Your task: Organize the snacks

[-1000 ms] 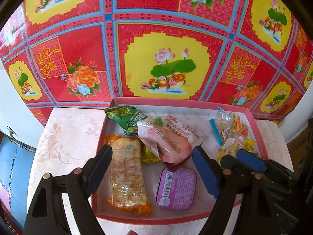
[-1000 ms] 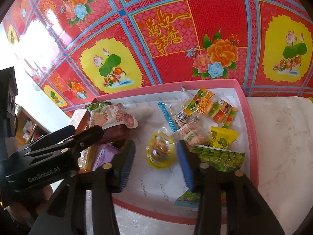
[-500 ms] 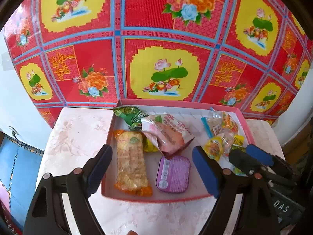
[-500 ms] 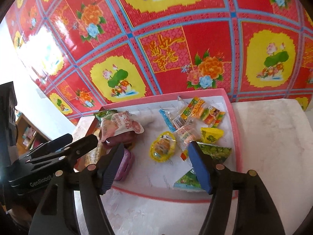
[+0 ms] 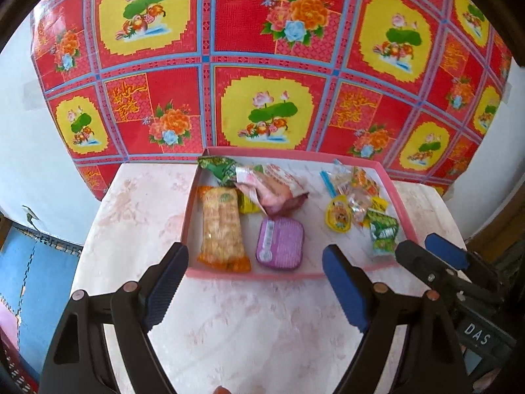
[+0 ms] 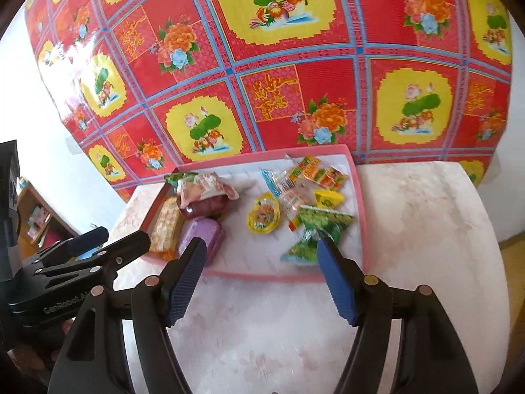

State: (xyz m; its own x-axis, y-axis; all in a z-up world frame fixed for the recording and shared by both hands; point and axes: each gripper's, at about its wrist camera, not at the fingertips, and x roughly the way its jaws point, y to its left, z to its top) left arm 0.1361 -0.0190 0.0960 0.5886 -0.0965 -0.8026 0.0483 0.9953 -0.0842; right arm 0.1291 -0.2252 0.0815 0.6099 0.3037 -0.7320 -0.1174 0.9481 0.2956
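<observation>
A pink-rimmed tray on the marbled table holds the snacks. At its left lie a long orange cracker pack, a purple box, a pink packet and a green packet. At its right lie a yellow jelly cup, small candies and green packets. My left gripper is open and empty, in front of the tray. My right gripper is open and empty, also in front of it.
A red and yellow flowered cloth hangs behind the table. The marbled tabletop extends in front of and beside the tray. A blue floor mat lies at the left; a shelf stands at far left.
Both grippers have pulled back from over the tray to in front of it. My right gripper, earlier around the yellow jelly cup, has opened wider and left it in the tray.
</observation>
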